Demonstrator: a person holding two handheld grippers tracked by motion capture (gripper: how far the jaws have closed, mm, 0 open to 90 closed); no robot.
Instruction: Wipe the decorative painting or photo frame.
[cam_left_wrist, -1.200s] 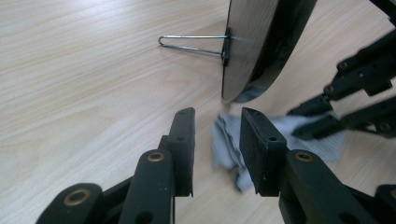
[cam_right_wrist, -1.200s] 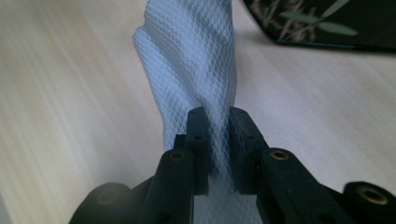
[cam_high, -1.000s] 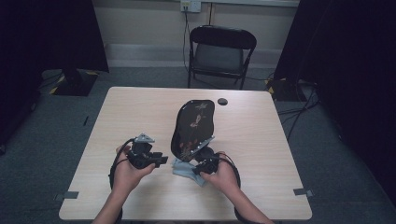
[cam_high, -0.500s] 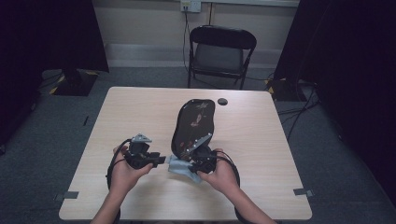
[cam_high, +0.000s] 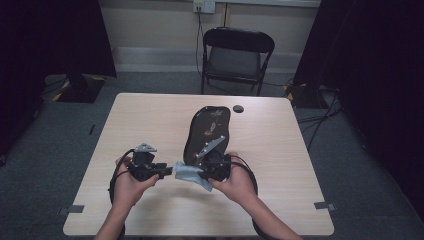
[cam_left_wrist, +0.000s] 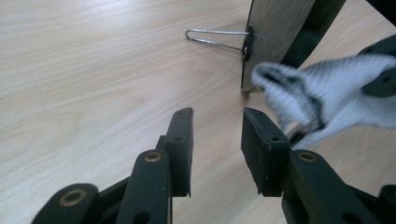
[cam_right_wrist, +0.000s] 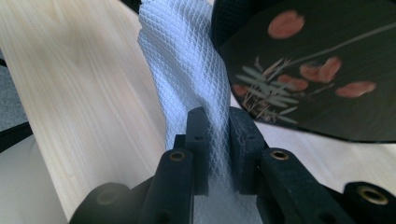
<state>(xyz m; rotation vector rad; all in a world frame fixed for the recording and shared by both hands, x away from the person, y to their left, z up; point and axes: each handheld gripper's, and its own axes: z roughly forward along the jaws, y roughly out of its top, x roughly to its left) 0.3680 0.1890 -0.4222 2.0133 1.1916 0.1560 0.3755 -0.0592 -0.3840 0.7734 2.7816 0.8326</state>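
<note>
A black lacquer plate (cam_high: 207, 131) painted with red flowers leans upright on a wire stand (cam_left_wrist: 215, 37) in the middle of the table. My right gripper (cam_high: 205, 173) is just in front of it, shut on a white waffle-weave cloth (cam_high: 188, 174) that hangs above the tabletop. In the right gripper view the cloth (cam_right_wrist: 187, 70) runs up from between the pads, with the plate's face (cam_right_wrist: 317, 70) close on the right. My left gripper (cam_high: 163, 171) is open beside the cloth's loose end (cam_left_wrist: 322, 95), with nothing between its jaws.
The light wooden table (cam_high: 280, 150) has bare room on both sides of the plate. A small black round object (cam_high: 238, 108) lies near the far edge. A black folding chair (cam_high: 237, 55) stands behind the table. Cables trail from both grippers.
My right gripper has lifted the cloth off the table and brought it a little left, toward the left gripper. The left hand has hardly moved.
</note>
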